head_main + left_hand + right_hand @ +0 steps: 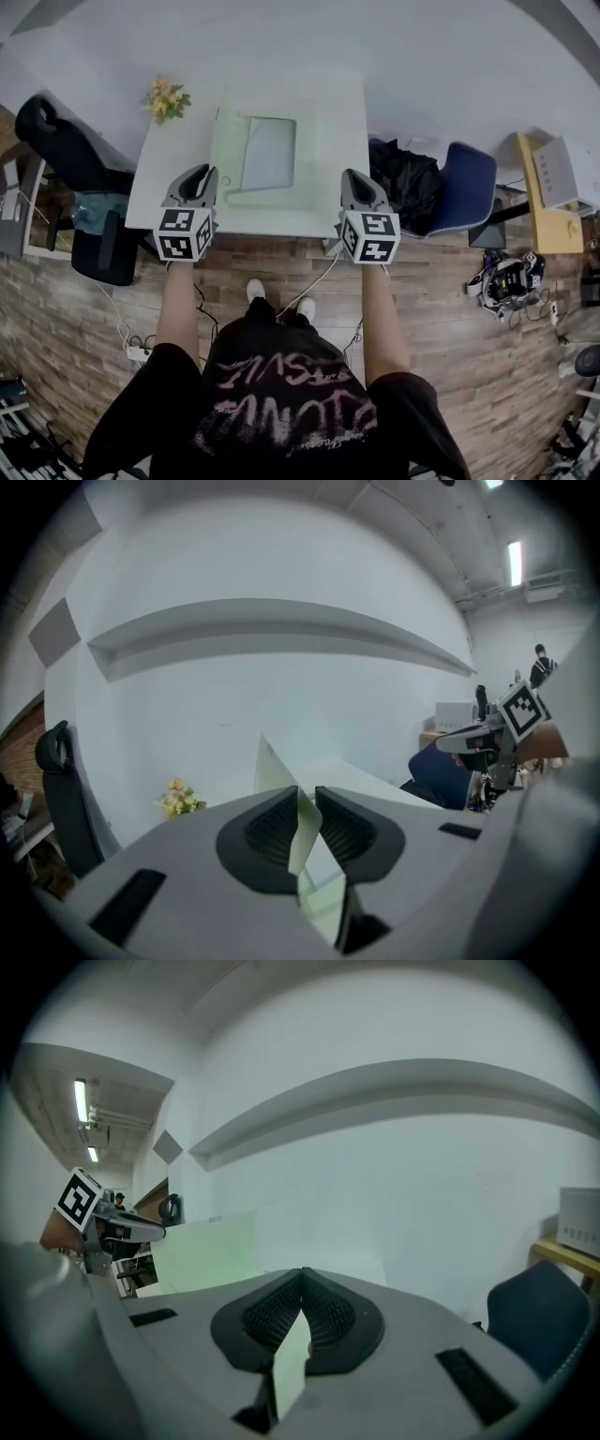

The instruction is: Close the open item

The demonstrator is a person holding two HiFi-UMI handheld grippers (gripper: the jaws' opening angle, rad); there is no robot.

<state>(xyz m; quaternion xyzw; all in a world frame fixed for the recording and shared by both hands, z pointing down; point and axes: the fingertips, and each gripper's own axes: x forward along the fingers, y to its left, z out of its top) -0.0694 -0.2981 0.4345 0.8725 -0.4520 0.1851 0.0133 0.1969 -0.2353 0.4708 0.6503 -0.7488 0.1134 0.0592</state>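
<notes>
White desk (169, 150) carries one green folder (267, 155), with one flower bunch (166, 99) at its far left corner. Two chairs: black (66, 141) left, blue (464, 187) right, black bag (403, 178) against the blue one. Left tongs (199, 176) and right tongs (356, 178) are each clamped on the folder's near flap edge, one per corner. The folder is pale and washed out, its make hard to tell

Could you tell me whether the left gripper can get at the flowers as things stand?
Probably not yet. Nothing stands between them on the table, but the left gripper is shut on the green cover and would have to let go of it before going for the flowers.
</notes>
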